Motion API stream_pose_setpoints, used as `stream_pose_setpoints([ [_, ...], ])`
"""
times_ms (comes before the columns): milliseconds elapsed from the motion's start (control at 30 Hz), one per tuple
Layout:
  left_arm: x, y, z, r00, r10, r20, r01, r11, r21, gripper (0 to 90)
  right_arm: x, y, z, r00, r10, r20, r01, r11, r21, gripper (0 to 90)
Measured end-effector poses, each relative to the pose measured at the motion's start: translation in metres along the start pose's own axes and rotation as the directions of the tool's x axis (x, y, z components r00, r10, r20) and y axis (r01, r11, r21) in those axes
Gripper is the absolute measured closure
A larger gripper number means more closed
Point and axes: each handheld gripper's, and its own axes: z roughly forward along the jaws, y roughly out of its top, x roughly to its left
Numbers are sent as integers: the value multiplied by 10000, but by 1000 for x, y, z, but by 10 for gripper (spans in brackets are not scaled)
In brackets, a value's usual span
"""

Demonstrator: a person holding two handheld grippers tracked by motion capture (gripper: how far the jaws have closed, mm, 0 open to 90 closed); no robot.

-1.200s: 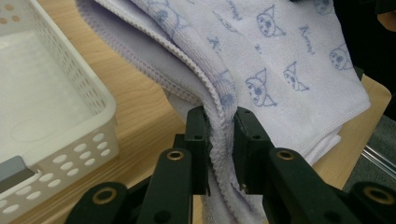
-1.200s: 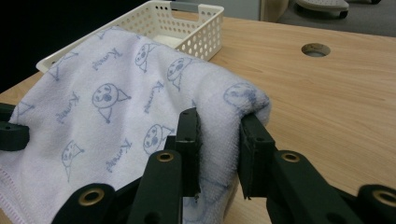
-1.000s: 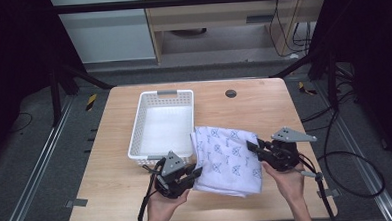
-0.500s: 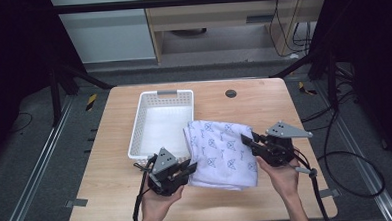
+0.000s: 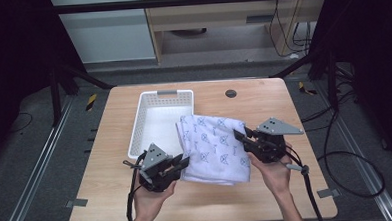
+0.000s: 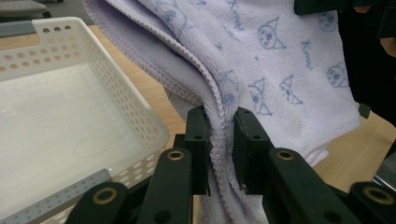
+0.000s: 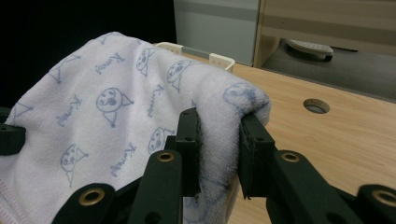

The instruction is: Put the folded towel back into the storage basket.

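Note:
A folded pale lilac towel with blue cartoon prints (image 5: 213, 146) hangs between my two grippers just above the wooden table (image 5: 112, 194). My left gripper (image 5: 184, 162) is shut on the towel's left edge, whose layered hem (image 6: 219, 140) is pinched between the black jaws. My right gripper (image 5: 237, 136) is shut on the towel's right side, the thick fold (image 7: 217, 140) squeezed between its jaws. A white perforated basket (image 5: 142, 123) stands empty beside the towel's left; the towel's far corner reaches over its right rim.
A round cable hole (image 5: 231, 93) sits in the table near its far edge. Cables trail from both grippers off the table's near side. Beyond the table stand a cabinet and dark frame legs.
Both grippers have risen a little with the towel and carried it toward the far side, nearer the basket. The towel's far corner now overlaps the basket rim.

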Motion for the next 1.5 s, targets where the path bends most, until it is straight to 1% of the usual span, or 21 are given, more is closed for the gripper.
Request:
stream_pose_setpoints([
  [233, 8, 9, -10, 9997, 48, -230, -53, 9997, -221, 767, 6, 12, 8, 9999, 129, 22, -128, 9995, -282, 730],
  [433, 19, 18, -22, 9992, -28, -395, 4, 9982, -603, 767, 14, 27, 14, 10000, -12, 53, 15, 9985, -555, 730],
  [533, 24, 23, -26, 9989, -22, -467, -12, 9974, -725, 767, 17, 33, 17, 10000, 5, 38, -3, 9978, -670, 730],
  [667, 31, 24, -28, 9985, -72, -536, 30, 9969, -783, 767, 21, 41, 23, 10000, -42, 87, 48, 9974, -713, 730],
  [867, 40, 27, -32, 9974, -260, -676, 194, 9951, -969, 768, 25, 47, 34, 10000, -21, 71, 27, 9965, -834, 730],
  [1000, 48, 28, -34, 9960, -429, -778, 342, 9933, -1106, 768, 26, 52, 44, 10000, 73, 21, -71, 9955, -948, 730],
  [1233, 61, 29, -38, 9922, -675, -1045, 544, 9909, -1233, 768, 31, 58, 60, 9998, 193, -107, -203, 9944, -1033, 730],
  [1300, 64, 29, -40, 9910, -723, -1128, 578, 9903, -1267, 768, 33, 60, 64, 9997, 193, -139, -206, 9946, -1019, 730],
  [1500, 76, 29, -44, 9867, -909, -1346, 721, 9877, -1388, 768, 40, 68, 76, 9998, 7, -180, -24, 9954, -958, 730],
])
